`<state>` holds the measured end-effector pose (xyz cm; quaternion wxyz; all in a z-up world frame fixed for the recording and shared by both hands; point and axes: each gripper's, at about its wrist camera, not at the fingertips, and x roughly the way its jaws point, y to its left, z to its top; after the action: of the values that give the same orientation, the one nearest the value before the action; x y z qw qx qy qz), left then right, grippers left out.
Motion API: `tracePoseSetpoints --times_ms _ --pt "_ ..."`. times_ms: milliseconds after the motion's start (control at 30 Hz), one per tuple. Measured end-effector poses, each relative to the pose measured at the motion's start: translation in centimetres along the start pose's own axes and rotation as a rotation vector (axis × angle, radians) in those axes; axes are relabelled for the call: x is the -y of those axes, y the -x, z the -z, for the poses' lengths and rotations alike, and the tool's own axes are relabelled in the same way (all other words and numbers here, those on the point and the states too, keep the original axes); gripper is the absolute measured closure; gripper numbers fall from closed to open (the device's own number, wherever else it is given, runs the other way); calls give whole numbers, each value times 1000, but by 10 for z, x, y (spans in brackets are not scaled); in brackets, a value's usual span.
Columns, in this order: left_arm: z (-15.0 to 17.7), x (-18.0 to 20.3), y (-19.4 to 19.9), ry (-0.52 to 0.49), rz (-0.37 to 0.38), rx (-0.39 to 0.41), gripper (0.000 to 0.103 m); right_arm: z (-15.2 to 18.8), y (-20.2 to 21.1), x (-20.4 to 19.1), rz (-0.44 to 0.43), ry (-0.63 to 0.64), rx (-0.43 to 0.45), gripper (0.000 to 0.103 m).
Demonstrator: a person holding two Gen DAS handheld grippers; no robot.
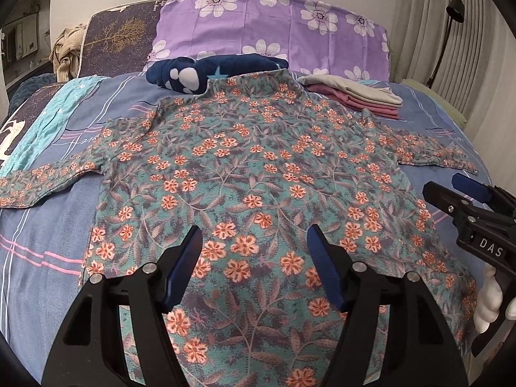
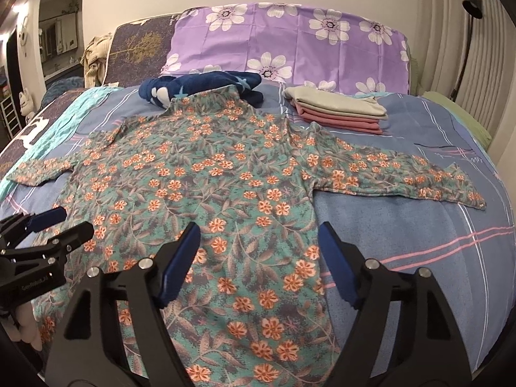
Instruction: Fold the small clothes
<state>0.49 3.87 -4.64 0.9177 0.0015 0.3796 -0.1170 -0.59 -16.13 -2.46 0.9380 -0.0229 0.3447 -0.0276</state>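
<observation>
A small long-sleeved top in teal with orange flowers lies spread flat on the bed, collar toward the pillows, both sleeves stretched out sideways. In the right wrist view the same top fills the middle. My left gripper hovers open over the lower part of the top, nothing between its blue pads. My right gripper is open above the top's right hem edge, nothing held. The right gripper shows at the right edge of the left wrist view, the left gripper at the left edge of the right wrist view.
A stack of folded pink and grey clothes lies right of the collar. A dark blue garment with white spots is bunched behind the collar. A purple flowered pillow leans at the head. A lamp and curtains stand at right.
</observation>
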Motion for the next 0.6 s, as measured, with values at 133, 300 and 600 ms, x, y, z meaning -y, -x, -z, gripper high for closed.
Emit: tracePoseSetpoints --times_ms 133,300,600 --pt "-1 -11 0 33 13 -4 42 0 -4 -2 -20 12 -13 41" --pt "-2 -28 1 83 24 -5 51 -1 -9 -2 -50 -4 -29 51" --pt "-4 -57 5 158 -11 -5 52 1 -15 -2 -67 6 -38 47"
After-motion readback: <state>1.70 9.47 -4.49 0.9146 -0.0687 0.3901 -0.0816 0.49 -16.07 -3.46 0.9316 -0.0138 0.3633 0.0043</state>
